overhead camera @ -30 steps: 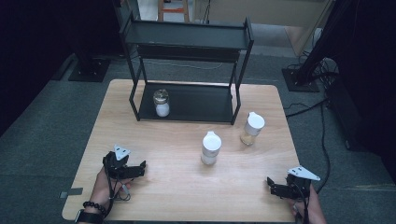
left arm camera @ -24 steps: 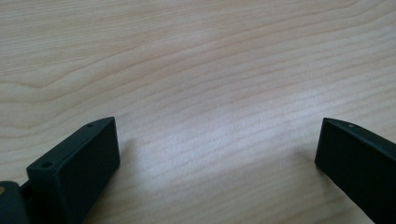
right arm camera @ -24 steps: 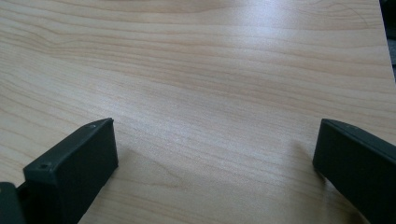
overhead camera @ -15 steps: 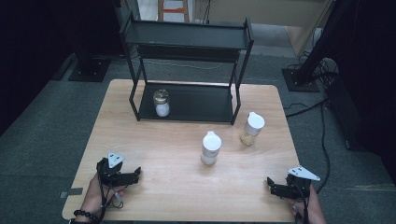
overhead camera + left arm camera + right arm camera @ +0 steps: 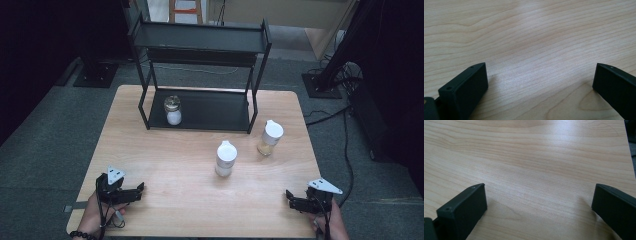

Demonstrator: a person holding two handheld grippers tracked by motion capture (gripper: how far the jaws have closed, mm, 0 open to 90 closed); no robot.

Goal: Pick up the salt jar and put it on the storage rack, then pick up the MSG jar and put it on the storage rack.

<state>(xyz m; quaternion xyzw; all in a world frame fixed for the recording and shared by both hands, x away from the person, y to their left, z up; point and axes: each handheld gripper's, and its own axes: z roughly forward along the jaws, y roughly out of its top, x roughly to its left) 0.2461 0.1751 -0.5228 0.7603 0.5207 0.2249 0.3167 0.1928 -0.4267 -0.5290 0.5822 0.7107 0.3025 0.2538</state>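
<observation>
Left gripper and right gripper, both jaws wide, rest at the near corners of the grained wooden table. White-capped bottle stands mid-table, contents unclear; hands partly cut off.

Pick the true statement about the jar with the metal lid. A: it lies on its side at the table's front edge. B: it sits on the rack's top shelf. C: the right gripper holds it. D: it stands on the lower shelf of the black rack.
D: the high view shows the jar with the metal lid upright on the lower shelf of the black rack, toward its left end.
</observation>
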